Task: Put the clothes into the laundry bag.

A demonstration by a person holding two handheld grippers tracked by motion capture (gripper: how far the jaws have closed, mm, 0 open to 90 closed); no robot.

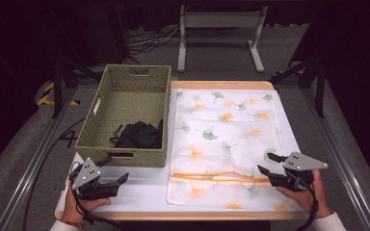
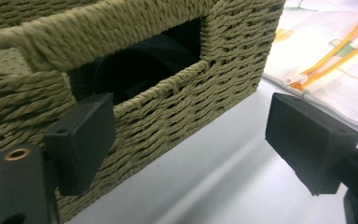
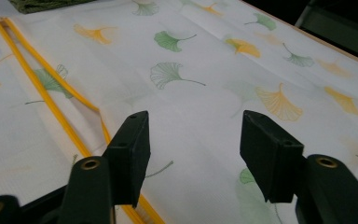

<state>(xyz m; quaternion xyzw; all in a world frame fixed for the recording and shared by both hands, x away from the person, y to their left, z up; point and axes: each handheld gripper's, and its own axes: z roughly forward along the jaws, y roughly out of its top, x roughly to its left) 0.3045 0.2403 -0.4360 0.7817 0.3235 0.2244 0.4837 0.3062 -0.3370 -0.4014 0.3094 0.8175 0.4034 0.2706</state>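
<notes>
Woven olive-green fibre makes up the basket [image 1: 125,103] that is sitting at about ten o'clock on the table [image 1: 144,190] in the high view, with a black garment [image 1: 138,134] lying in its near end. Just beside it, toward three o'clock, a white laundry bag [image 1: 226,139] printed with green and orange ginkgo leaves is lying flat, its orange zipper [image 1: 217,177] running across near the front edge. The left gripper [image 1: 110,169] is hovering at seven o'clock, just in front of the basket, jaws spread and pinching nothing. The right gripper [image 1: 269,163] is hanging at four o'clock over the bag's near right part, jaws likewise apart and empty.

In the left gripper view, the jaws are standing wide, framing the basket's [image 2: 177,112] wall; the garment [image 2: 140,65] is showing dark through the handle slot at twelve o'clock, and the bag's zipper [image 2: 335,56] is lying at two o'clock.

In the right gripper view, the parted jaws are hovering above the bag [image 3: 205,93], with the zipper [image 3: 51,107] stretching from eleven o'clock down toward seven.
</notes>
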